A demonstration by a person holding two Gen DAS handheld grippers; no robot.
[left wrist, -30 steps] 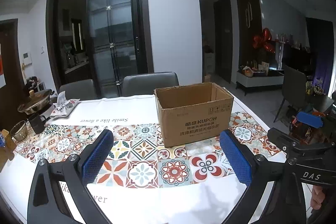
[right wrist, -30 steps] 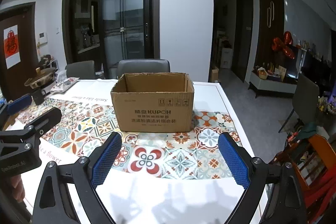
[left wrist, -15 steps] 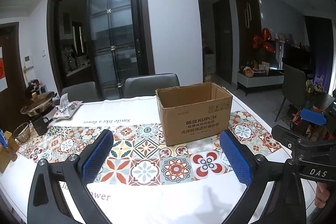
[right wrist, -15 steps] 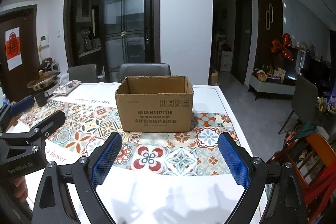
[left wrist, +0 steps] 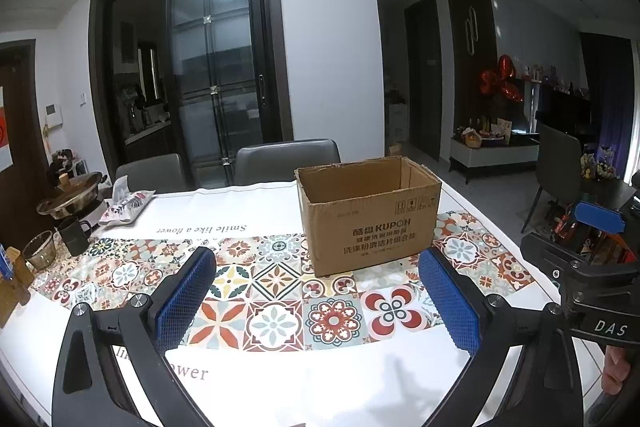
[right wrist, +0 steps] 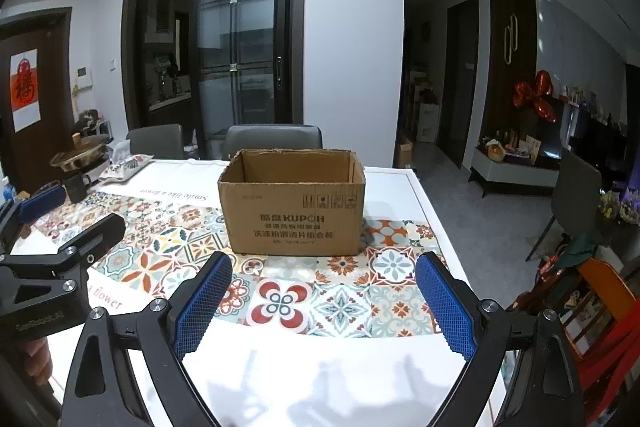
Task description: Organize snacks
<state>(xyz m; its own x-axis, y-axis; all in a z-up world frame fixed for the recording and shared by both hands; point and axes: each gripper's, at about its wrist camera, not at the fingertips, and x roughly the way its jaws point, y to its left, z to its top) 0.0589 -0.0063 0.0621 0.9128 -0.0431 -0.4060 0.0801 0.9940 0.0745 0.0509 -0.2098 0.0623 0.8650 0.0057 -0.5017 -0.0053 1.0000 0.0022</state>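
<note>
Toward the far half of the desk (left wrist: 320,379), on the patterned tile runner (left wrist: 276,287), stands the open cardboard box (left wrist: 370,215), upright, its top flaps folded away; from neither view can its inside floor be seen. Near the desk's front edge the left gripper (left wrist: 320,303) hovers with its blue-padded fingers (left wrist: 186,297) spread wide and nothing between them. Beside it, toward the desk's right edge, the right gripper (right wrist: 322,303) hangs the same way, its fingers (right wrist: 446,309) wide apart and holding nothing; the box lies ahead of both, well apart from the pads. At the desk's far left corner sit a patterned snack bag (left wrist: 126,205), a metal pot (left wrist: 74,193) and a dark mug (left wrist: 74,235), with a glass bowl (left wrist: 40,251) just beside the mug. Two grey chairs (left wrist: 286,161) stand behind the far edge. A fingertip of the person shows under the right gripper's handle in the left wrist view.
</note>
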